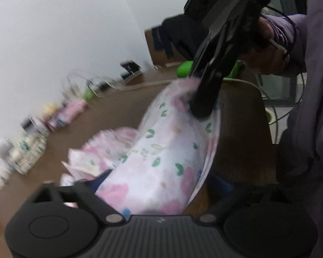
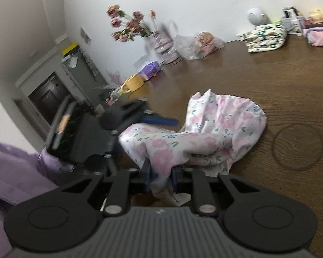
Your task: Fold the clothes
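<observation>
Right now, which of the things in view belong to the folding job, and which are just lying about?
In the job:
- pink floral garment
- right gripper, pinching a fold of it
- left gripper, beside the cloth

Lying about:
- flower vase
- yellow cup
- green-patterned bundle
- plastic bag
- pink cloth

A thin white cotton garment printed with pink flowers and small green leaves (image 2: 206, 133) lies crumpled on the brown wooden table, unfolded. In the right wrist view its far end forms a rounded heap with a pointed corner sticking up, while a nearer band runs across to the left and a bunched fold droops toward the camera. In the left wrist view the same floral cloth (image 1: 165, 154) rises as a taut, lifted sheet, with a rumpled part lying flat behind it, blurred.
</observation>
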### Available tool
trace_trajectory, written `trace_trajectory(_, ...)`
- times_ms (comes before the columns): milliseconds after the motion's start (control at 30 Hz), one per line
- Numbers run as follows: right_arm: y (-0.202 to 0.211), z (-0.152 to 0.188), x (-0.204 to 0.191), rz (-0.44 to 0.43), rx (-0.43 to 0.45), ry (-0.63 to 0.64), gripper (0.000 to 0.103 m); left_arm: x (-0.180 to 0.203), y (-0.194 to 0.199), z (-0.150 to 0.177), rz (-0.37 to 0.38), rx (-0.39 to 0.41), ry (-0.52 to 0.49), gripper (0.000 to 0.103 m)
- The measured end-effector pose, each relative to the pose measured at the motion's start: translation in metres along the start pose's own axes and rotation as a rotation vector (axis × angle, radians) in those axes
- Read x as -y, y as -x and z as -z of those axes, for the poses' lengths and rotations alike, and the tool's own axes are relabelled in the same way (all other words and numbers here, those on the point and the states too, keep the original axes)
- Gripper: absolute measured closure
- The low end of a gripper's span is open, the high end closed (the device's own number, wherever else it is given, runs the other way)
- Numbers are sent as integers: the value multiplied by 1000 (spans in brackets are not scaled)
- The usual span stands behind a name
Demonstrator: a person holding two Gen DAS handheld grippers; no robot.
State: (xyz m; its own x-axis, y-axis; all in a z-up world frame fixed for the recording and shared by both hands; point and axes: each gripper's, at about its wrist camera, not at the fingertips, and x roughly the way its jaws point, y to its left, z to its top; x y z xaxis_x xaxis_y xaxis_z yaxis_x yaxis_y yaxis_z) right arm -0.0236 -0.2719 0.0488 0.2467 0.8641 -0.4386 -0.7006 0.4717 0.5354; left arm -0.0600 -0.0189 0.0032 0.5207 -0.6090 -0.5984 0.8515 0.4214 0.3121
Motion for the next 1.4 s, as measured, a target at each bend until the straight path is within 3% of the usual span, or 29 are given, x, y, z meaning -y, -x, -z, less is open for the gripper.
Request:
trace_trajectory(33, 2, 0, -1, 11, 0, 12, 85, -5, -2, 1, 22, -11, 29, 56)
trace_trajectory(67, 4, 1, -2, 23, 0, 24, 80, -10, -5, 1, 43, -22, 58, 60)
trace_trajectory(133, 11, 1, -5, 71, 24, 69, 57, -20, -2, 1, 74, -16, 129, 67)
trace_trajectory(167, 16, 2, -9, 107, 44, 104, 34, -24, 0, 0, 85, -16, 152, 70)
trace_trajectory(200, 21, 3, -12, 142, 65, 140, 19, -26, 1, 0, 98, -18, 172, 71)
trace_trajectory(400, 23, 12, -45, 173, 128, 455, 0, -38, 17, 2, 223, -30, 291, 71)
trace_trajectory(533, -1, 17, -53, 102, 49, 566, 0, -48, 27, 5, 301, -58, 412, 71)
trace_trajectory(667, -22, 13, -42, 66, 37, 522, 3, -53, 31, 9, 405, -106, 484, 71)
trace_trajectory(733, -29, 10, -34, -3, 11, 453, 26, -57, 30, 10, 425, -131, 534, 70)
trace_trajectory(767, -33, 8, -29, -28, -5, 399, 54, -60, 29, 10, 419, -143, 566, 69)
trace_trajectory(800, -36, 6, -23, -41, -21, 333, 69, -64, 30, 11, 391, -152, 597, 63)
trace_trajectory(867, -36, 5, -4, -60, -5, 166, 73, -71, 41, 15, 337, -129, 662, 54)
trace_trajectory(900, -34, 6, 9, -78, 16, 59, 75, -74, 50, 17, 306, -87, 680, 44)
trace_trajectory(933, -32, 7, 21, -95, 35, -37, 76, -76, 59, 19, 275, -44, 696, 30)
trace_trajectory(1000, -28, 9, 41, -124, 68, -191, 77, -81, 69, 23, 222, 30, 745, 20)
trace_trajectory(1100, -31, 3, 60, -145, 82, -327, 77, -87, 73, 28, 154, 119, 845, 20)
trace_trajectory(1267, -47, 2, 93, -166, 31, -543, 76, -107, 50, 38, 13, 97, 1043, 21)
trace_trajectory(1333, -47, 1, 98, -130, 56, -576, 70, -113, 42, 43, -16, 82, 1098, 21)
trace_trajectory(1400, -46, 1, 101, -81, 88, -607, 40, -114, 31, 41, -39, 49, 1110, 21)
